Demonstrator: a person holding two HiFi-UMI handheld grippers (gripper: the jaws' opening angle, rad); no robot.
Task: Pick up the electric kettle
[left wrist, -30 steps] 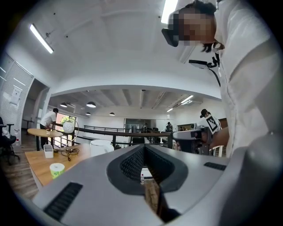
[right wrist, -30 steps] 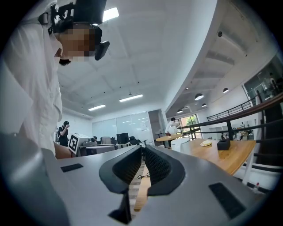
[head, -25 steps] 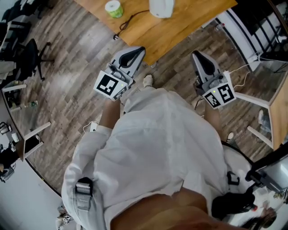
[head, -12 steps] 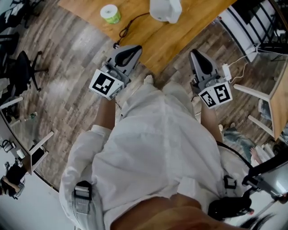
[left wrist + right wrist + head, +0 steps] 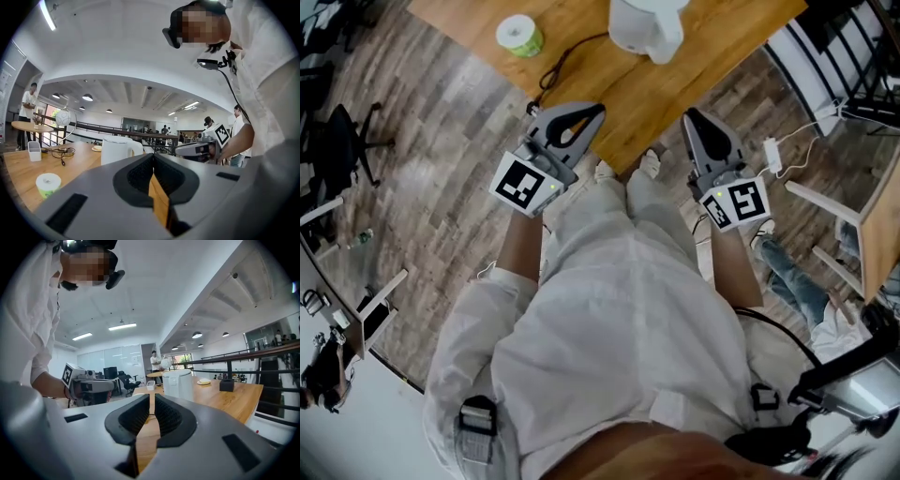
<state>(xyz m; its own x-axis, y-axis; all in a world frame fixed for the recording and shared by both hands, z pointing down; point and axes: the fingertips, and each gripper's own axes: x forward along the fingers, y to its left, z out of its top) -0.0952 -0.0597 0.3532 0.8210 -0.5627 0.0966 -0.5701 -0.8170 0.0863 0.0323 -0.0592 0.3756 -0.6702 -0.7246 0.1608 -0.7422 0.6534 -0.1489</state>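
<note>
Head view: my left tool (image 5: 587, 114) and right tool (image 5: 695, 120) hang at the near edge of the table (image 5: 714, 47), with the white electric kettle (image 5: 647, 24) standing ahead between them, well apart. Left gripper view: jaws together, empty, kettle ahead-left. Right gripper view: jaws practically closed, empty, kettle ahead-right. Nothing is done yet, I judge: reaching, opening and gripping remain.

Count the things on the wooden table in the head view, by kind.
White electric kettle: 1
Green-and-white tape roll: 1
Black power cable: 1
Total: 3
</note>
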